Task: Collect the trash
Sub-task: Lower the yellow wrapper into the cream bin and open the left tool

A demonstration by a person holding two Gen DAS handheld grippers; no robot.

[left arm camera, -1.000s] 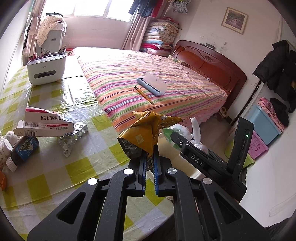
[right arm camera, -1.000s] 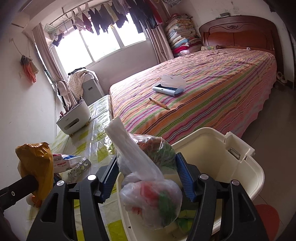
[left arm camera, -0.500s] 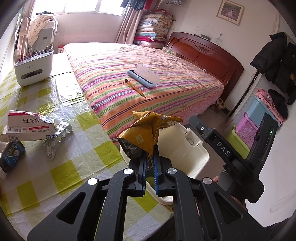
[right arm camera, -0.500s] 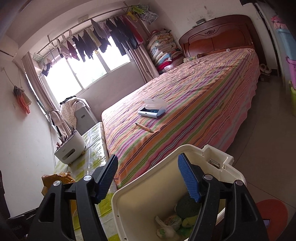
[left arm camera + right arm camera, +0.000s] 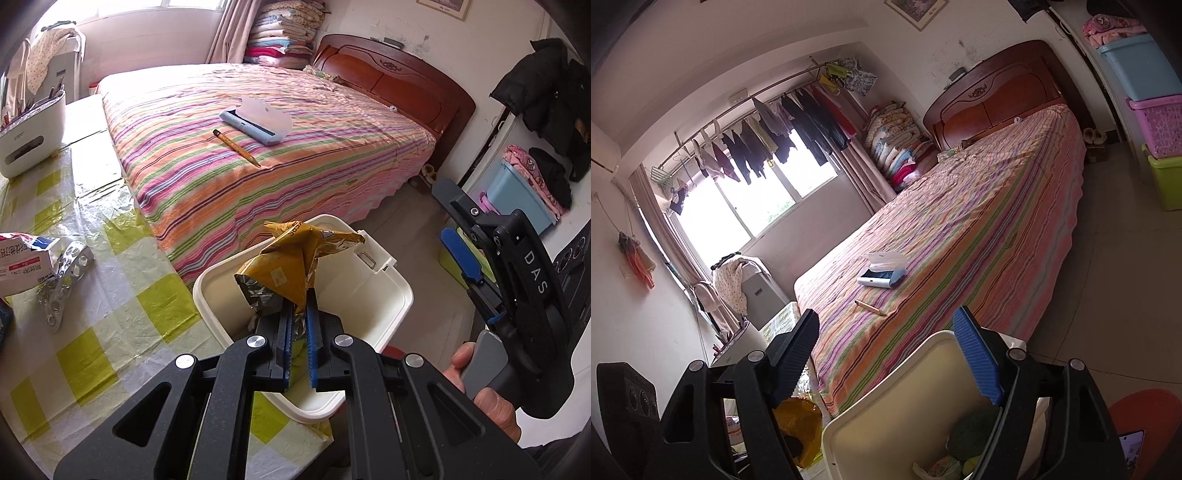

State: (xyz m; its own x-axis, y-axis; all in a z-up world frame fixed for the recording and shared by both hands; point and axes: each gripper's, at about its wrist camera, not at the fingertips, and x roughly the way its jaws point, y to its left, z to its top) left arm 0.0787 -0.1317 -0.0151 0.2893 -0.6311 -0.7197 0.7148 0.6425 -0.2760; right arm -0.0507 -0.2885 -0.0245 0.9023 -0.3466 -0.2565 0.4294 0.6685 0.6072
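Wrapper (image 5: 295,266) pinched in my left gripper (image 5: 298,328) over the bin (image 5: 391,295) beside the table's (image 5: 110,332) edge, my right gripper (image 5: 886,354) empty, jaws just opening wide.

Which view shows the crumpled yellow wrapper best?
The left wrist view: the yellow wrapper sits centre frame, pinched in the left gripper over the white bin. The right wrist view shows only a yellow patch low down, partly behind a gripper finger.
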